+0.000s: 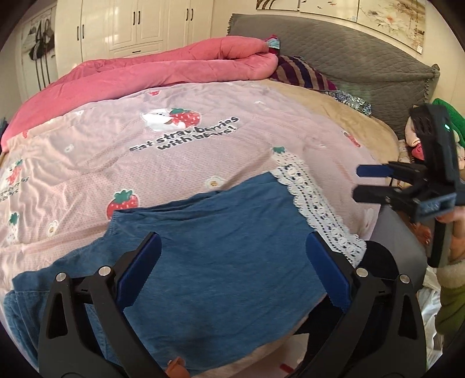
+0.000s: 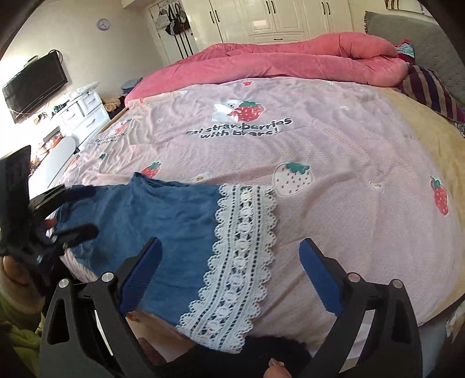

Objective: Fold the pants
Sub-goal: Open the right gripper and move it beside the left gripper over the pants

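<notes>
Presently, at the far left of the right wrist view, a wall-mounted television (image 2: 36, 84) and a white chest of drawers (image 2: 84, 113) are seen beside the bed. The left gripper (image 2: 77, 209) is observed at that same left edge, held in a hand (image 2: 14, 273), its jaws spread wide with nothing clamped between them; its dark fingers are seen over the left end of the pants. The blue pants (image 2: 162, 226) are found lying flat near the front edge of the bed, on a pink strawberry-print cover (image 2: 334, 174) marked "Eat strawberries with bears!". A white lace hem (image 2: 241, 261) is noted along the right end of the pants. The right gripper (image 2: 232, 279) is recorded above that hem with jaws fully apart and nothing gripped; its left finger is seen over the blue cloth, its right finger over the pink cover. Further back, a rolled pink quilt (image 2: 290, 55) is laid across the bed, with white wardrobes (image 2: 276, 17) behind it. To the right, a striped cushion (image 2: 430, 87) and a grey headboard (image 2: 421, 37) are seen. In the left wrist view, the pants (image 1: 221, 261) are confirmed to be spread beneath the open left gripper (image 1: 232, 273), untouched by its pads.
</notes>
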{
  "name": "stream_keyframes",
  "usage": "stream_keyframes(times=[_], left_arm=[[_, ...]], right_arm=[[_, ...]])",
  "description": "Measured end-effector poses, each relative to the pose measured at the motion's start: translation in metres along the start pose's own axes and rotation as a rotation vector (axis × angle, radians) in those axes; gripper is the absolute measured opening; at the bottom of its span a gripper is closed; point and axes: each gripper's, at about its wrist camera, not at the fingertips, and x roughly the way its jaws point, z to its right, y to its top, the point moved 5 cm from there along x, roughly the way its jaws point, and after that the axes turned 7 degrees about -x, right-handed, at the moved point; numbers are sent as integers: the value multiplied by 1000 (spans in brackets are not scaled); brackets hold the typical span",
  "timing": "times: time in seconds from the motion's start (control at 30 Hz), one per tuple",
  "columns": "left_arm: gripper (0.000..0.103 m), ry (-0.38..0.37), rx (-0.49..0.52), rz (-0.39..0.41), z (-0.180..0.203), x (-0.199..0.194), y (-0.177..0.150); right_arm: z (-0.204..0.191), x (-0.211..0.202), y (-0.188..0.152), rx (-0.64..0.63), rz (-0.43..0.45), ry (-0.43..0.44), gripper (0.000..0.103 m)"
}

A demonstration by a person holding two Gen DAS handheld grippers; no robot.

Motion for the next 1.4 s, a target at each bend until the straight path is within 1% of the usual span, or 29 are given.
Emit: stream_keyframes(times=[0.13, 0.2, 0.3, 0.47, 0.53, 0.6, 0.7, 0.8, 1.0, 1.07, 1.1, 1.13, 1.23, 1.27, 1.3, 1.33, 1.4], left_arm=[[94, -17, 14, -19, 14, 4, -10], [94, -39, 19, -25, 23, 6, -16], [94, -57, 58, -42, 38, 12, -27], [94, -112, 137, -100, 68, 27, -53], [94, -116, 165, -112, 77, 32, -61], [94, -135, 193, -124, 87, 36, -67], [94, -125, 249, -111, 98, 40, -73], [93, -133, 275, -104, 106, 45, -77], [86, -131, 328, -104, 120, 52, -83], [82, -122, 348, -110, 124, 56, -86], [79, -126, 357, -114, 126, 57, -87], [76, -127, 368, -117, 129, 59, -88], [71, -128, 398, -114, 136, 63, -90], [70, -130, 405, -117, 138, 64, -91], [66, -131, 409, -120, 139, 66, -92], [65, -132, 416, -123, 141, 68, -93], [63, -130, 429, -123, 144, 71, -94]], right_arm=[[6, 5, 6, -15, -13, -6, 95], [8, 9, 8, -16, -19, -6, 96], [11, 17, 12, -14, -33, -3, 96], [15, 34, 17, -22, -61, 13, 96], [16, 41, 18, -22, -73, 13, 96], [17, 49, 19, -23, -82, 16, 96], [17, 62, 21, -22, -96, 40, 96], [18, 72, 23, -23, -106, 56, 96], [24, 92, 30, 0, -112, 112, 95], [25, 97, 32, 6, -114, 127, 94], [25, 100, 32, 6, -116, 139, 84], [23, 103, 32, 3, -125, 157, 80], [17, 111, 29, -21, -155, 175, 78], [16, 113, 28, -24, -158, 174, 72], [16, 114, 27, -16, -164, 184, 67], [17, 114, 27, -5, -163, 199, 66], [16, 110, 27, 7, -154, 239, 58]])
